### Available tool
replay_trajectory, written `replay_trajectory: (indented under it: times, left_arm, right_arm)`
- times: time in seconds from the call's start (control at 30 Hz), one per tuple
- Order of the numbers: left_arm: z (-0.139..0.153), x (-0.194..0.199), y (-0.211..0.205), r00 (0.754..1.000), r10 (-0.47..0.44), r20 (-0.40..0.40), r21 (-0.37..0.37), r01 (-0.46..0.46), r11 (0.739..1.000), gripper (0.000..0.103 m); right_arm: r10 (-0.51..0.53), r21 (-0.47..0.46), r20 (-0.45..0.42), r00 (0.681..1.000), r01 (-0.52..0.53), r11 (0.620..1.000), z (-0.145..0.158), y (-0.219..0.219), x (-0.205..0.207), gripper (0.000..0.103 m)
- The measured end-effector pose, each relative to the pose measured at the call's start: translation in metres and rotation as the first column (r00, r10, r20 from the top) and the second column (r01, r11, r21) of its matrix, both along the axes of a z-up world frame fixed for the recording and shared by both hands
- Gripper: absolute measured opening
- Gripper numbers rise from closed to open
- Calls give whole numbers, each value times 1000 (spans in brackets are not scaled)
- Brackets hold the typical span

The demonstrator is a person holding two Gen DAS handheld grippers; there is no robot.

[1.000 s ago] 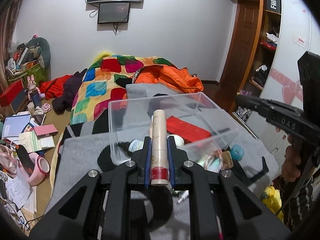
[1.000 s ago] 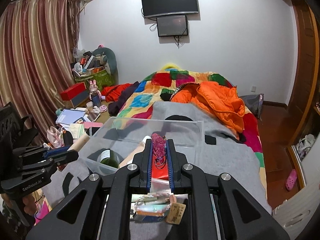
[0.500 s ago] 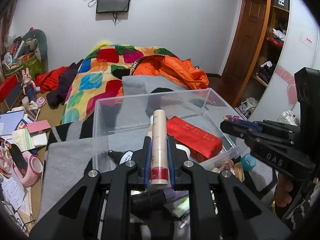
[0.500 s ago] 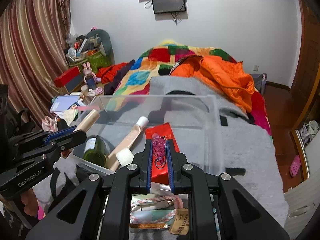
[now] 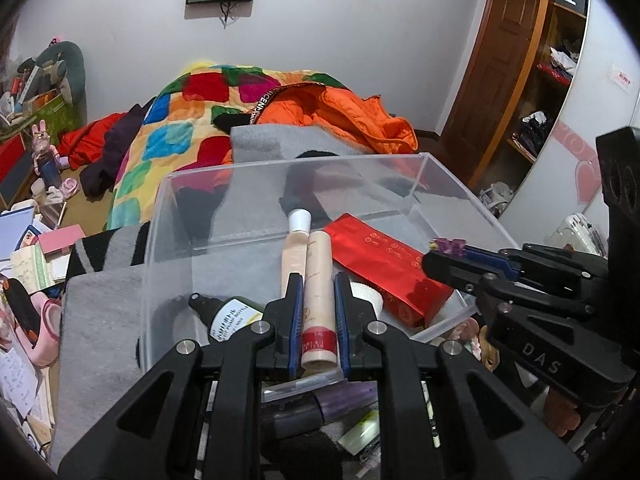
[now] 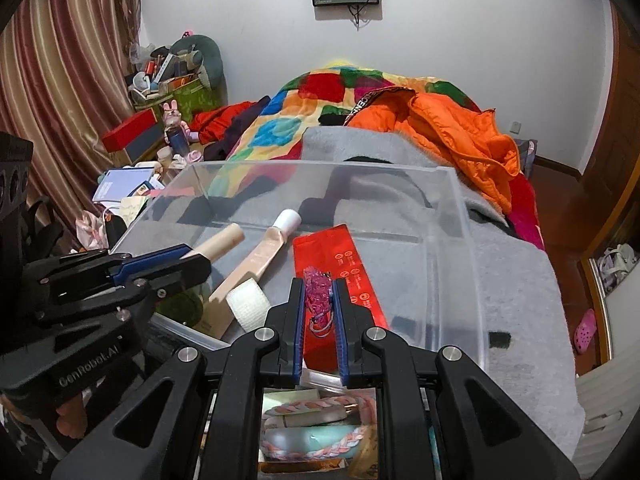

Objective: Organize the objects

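A clear plastic box [image 5: 160, 216] stands on a grey blanket, just ahead of both grippers. My left gripper [image 5: 318, 280] is shut on a beige tube with a red band [image 5: 318, 308], held over the box's near edge. My right gripper [image 6: 318, 286] is shut on a small pink translucent hair clip [image 6: 318, 300], above the red packet [image 6: 340, 264] in the box. Also in the box lie a beige tube with a white cap [image 6: 268, 248], a white tape roll [image 6: 248, 302] and a dark green bottle [image 5: 228, 316]. Each gripper shows at the edge of the other's view.
Loose items lie in front of the box under the grippers, among them a pink and white braided band [image 6: 320, 412]. Behind the box are an orange jacket [image 6: 452, 136] and a patchwork quilt [image 5: 176, 136]. Clutter covers the floor at left [image 5: 32, 240]. A wooden wardrobe [image 5: 512, 80] stands at right.
Both grippers have come forward and down towards the box, which now fills more of each view. Each still holds its item.
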State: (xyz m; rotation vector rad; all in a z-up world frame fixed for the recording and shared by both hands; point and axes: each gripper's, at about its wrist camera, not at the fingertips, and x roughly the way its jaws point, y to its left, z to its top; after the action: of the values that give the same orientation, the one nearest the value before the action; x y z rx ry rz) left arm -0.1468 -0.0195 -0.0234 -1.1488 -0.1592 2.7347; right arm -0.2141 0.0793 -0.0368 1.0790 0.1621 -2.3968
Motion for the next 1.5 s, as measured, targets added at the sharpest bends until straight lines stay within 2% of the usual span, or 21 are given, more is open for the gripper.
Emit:
replay_trajectory:
  times: [0.3,0.4,0.53,0.57,0.67,0.83,0.97,1.07,1.13,1.27,1.4,1.5]
  left_arm:
    - [3,3,0,1000,-5,-4,11,5,1000,14]
    - [8,7,1,1000,-11,-10,13,11,1000,14]
    - [18,17,1,999,-17,-29,18,18,1000,15]
    - [20,19,0,999,-18,-32,19,19,1000,16]
    - [26,28,0,999,-14,-47,17,15,1000,25]
    - [32,41,2,998,-14,-60,4,15,1000,27]
    - [32,53,3,998,-17,-64,7,18,1000,42]
    - [32,62,6,997,-21,-70,-5,21,1000,45]
    - [31,66,8,997,-27,-68,-9,27,1000,46]
    - [24,78,9,997,-28,-69,-37,26,999,58]
    - [5,83,3,1000,4,-22,-72,-5,997,58]
    - [-6,84,-8,1000,28,9,-71,-28,997,58]
  right_arm:
    - [8,10,-1,1000,-8,1000,1,-2,6,12]
    - [11,2,-11,1000,-11,1000,6,2,11,18]
    - [0,-6,-35,999,-1,1000,12,9,17,34]
    - [0,-6,-35,999,-1,1000,12,9,17,38]
    - [-18,4,-80,997,19,1000,21,17,27,41]
    - [-35,15,-120,992,37,999,28,30,40,47]
    - [-53,17,-139,989,56,998,31,43,50,49]
    - [-68,21,-144,987,72,997,29,53,56,49]
    - [-85,18,-128,988,88,996,24,64,61,49]
    - [-89,14,-87,992,91,996,15,71,64,49]
    - [-75,11,-53,996,76,997,4,74,74,50]
    - [-56,-3,-31,998,56,998,-1,72,82,55]
